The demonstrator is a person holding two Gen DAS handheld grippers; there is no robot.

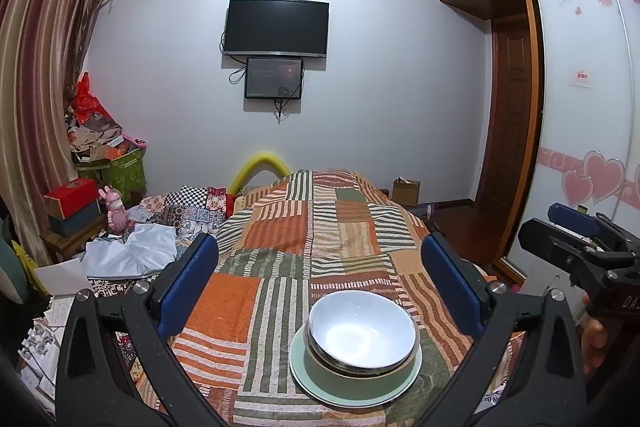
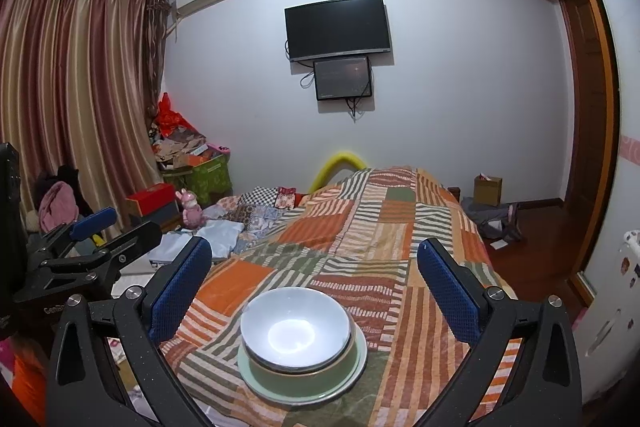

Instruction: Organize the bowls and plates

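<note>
Left wrist view: white bowl [image 1: 362,333] nested on green plate [image 1: 316,383], near end of bed [image 1: 280,235].
Left gripper [image 1: 320,287] and right gripper [image 2: 314,287] both gaped wide, empty.

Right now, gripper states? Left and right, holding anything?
Left gripper: open, holding nothing, hovering above the stacked white bowl.
Right gripper: open, holding nothing, also above the stack.

A home bedroom: a bed [image 1: 320,227] under a patchwork quilt, a wall-mounted television [image 1: 276,28] beyond its foot, a wardrobe [image 1: 584,107] beside it.
</note>
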